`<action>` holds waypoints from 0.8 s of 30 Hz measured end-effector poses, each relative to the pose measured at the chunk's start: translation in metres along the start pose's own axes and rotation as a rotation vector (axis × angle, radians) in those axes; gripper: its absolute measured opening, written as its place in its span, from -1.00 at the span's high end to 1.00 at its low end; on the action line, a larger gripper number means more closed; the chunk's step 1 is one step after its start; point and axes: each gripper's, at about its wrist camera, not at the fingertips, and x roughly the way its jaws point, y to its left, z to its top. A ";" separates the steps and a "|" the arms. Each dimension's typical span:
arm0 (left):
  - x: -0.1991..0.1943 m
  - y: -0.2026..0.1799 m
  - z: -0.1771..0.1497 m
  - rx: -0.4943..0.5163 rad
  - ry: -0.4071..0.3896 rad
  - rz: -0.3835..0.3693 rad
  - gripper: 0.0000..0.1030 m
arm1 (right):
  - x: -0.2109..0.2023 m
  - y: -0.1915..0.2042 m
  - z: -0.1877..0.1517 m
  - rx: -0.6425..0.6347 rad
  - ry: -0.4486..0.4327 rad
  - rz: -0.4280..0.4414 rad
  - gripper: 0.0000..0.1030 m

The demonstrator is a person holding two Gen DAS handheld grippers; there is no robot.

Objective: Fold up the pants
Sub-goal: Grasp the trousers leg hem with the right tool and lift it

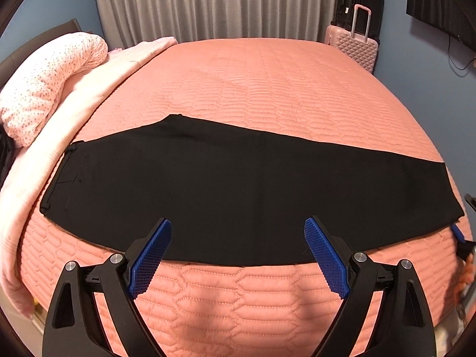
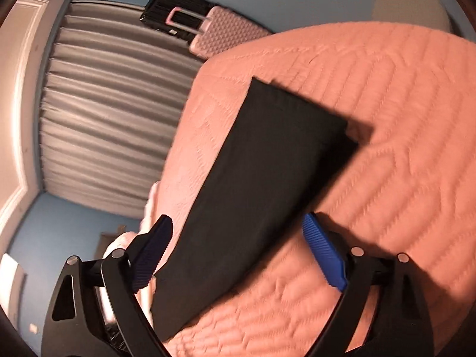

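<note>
Two claws in frame, both spread wide with nothing between the pads. Left claw (image 1: pixel 238 238) hovers over the near edge of the black pants (image 1: pixel 238 187); its blue pads (image 1: pixel 150 260) stand clear of the cloth on either side. Pants lie flat across the bed (image 1: pixel 267 89), folded lengthwise into one long band, waistband end at the left of the left wrist view, leg end at the right, near the bed's edge. Coverlet is salmon-pink, quilted.

Right claw (image 2: pixel 238 235): jaws apart, pants (image 2: pixel 261 178) running away from the camera between them, but the pads (image 2: pixel 322 257) do not press the fabric. Its view is tilted and blurred. A blue fingertip of the right claw (image 1: pixel 456 232) shows at the far right of the left wrist view, just beside the leg end.

Surroundings: pale pink blanket (image 1: pixel 89 89) and spotted pillow (image 1: pixel 50 83) at the bed's left side, grey curtain (image 1: pixel 214 3) behind, pink suitcase (image 1: pixel 354 44) with a black suitcase (image 1: pixel 361 3) behind it in the corner
</note>
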 end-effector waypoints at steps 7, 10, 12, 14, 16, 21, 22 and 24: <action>-0.002 0.012 -0.009 -0.013 0.011 0.014 -0.73 | 0.002 -0.028 0.013 0.101 -0.116 0.077 -0.26; -0.001 0.023 -0.013 -0.039 0.025 0.023 -0.73 | 0.005 -0.050 0.016 0.173 -0.131 0.133 0.23; 0.000 0.033 -0.016 -0.054 0.027 0.031 -0.73 | 0.010 -0.055 0.018 0.169 -0.109 0.150 0.62; 0.002 0.041 -0.018 -0.068 0.040 0.037 -0.73 | 0.006 -0.059 0.016 0.185 -0.114 0.202 0.79; 0.003 0.051 -0.020 -0.090 0.051 0.042 -0.73 | -0.001 -0.055 0.011 0.147 -0.131 0.222 0.82; 0.004 0.075 -0.027 -0.113 0.060 0.057 -0.73 | 0.000 0.027 0.011 -0.129 -0.125 0.072 0.85; 0.005 0.081 -0.028 -0.123 0.062 0.060 -0.73 | 0.005 0.057 0.007 -0.238 -0.101 0.051 0.85; 0.005 0.095 -0.032 -0.154 0.059 0.061 -0.73 | 0.028 0.130 -0.015 -0.476 -0.008 0.045 0.85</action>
